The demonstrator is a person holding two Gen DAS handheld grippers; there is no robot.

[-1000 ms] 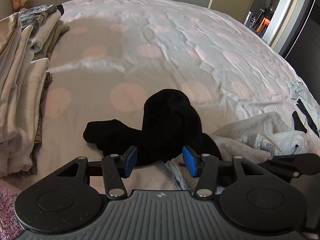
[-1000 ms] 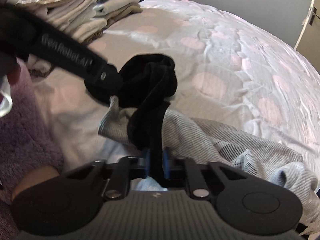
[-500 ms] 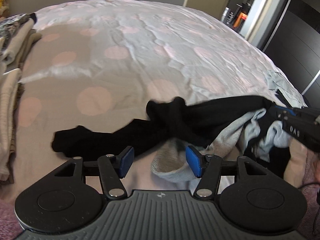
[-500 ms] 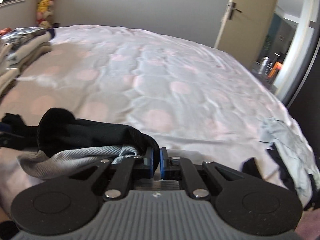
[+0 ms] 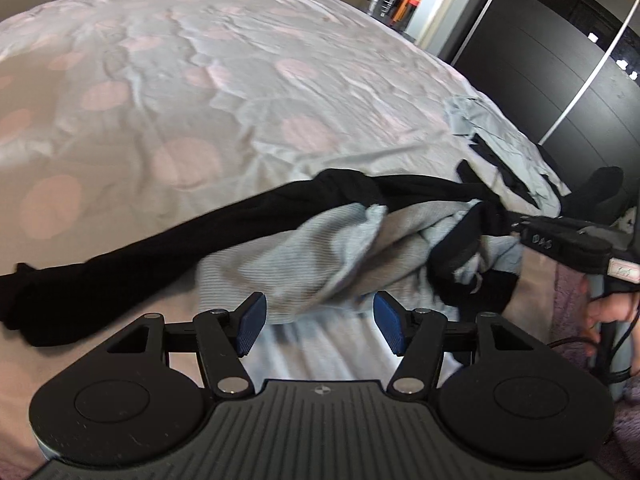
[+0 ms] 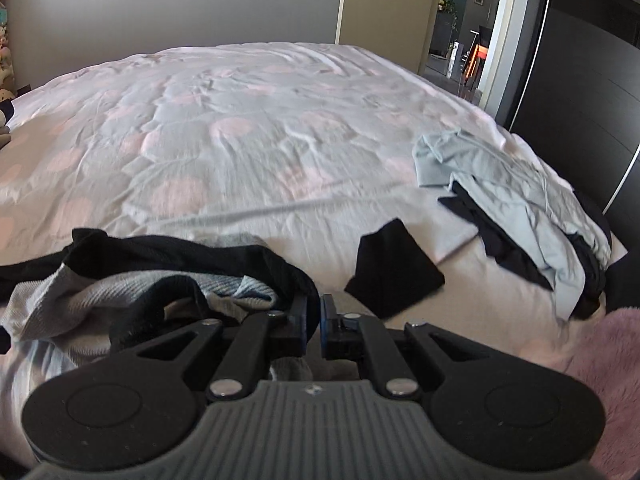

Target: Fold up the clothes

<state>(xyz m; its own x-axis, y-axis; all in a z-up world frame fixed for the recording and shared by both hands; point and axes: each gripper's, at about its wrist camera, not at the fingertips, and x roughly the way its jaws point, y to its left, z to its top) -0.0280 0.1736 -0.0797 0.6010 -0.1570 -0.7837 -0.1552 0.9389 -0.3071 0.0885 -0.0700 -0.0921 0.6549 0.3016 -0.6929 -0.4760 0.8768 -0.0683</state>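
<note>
Left gripper (image 5: 319,322): blue fingers (image 5: 251,323) spread wide, nothing between them. It hovers low over the bed (image 5: 208,92). A grey ribbed garment (image 5: 304,256) lies bunched just beyond the fingertips at 12 o'clock, touching neither pad as far as can be seen.

A black garment (image 5: 160,236) is stretched into a long band across the bed, from 9 o'clock of the left view toward 3 o'clock, passing over the grey one.

Right gripper (image 6: 314,322): fingers clenched on the black garment's end, which enters the pinch from 10 o'clock. The grey garment is heaped at 9 o'clock of these fingers.

A separate black cloth (image 6: 394,268) lies flat at 1 o'clock of the right gripper, apart from it. A pale blue and black clothes pile (image 6: 512,204) sits near the bed's edge at 2 o'clock.
</note>
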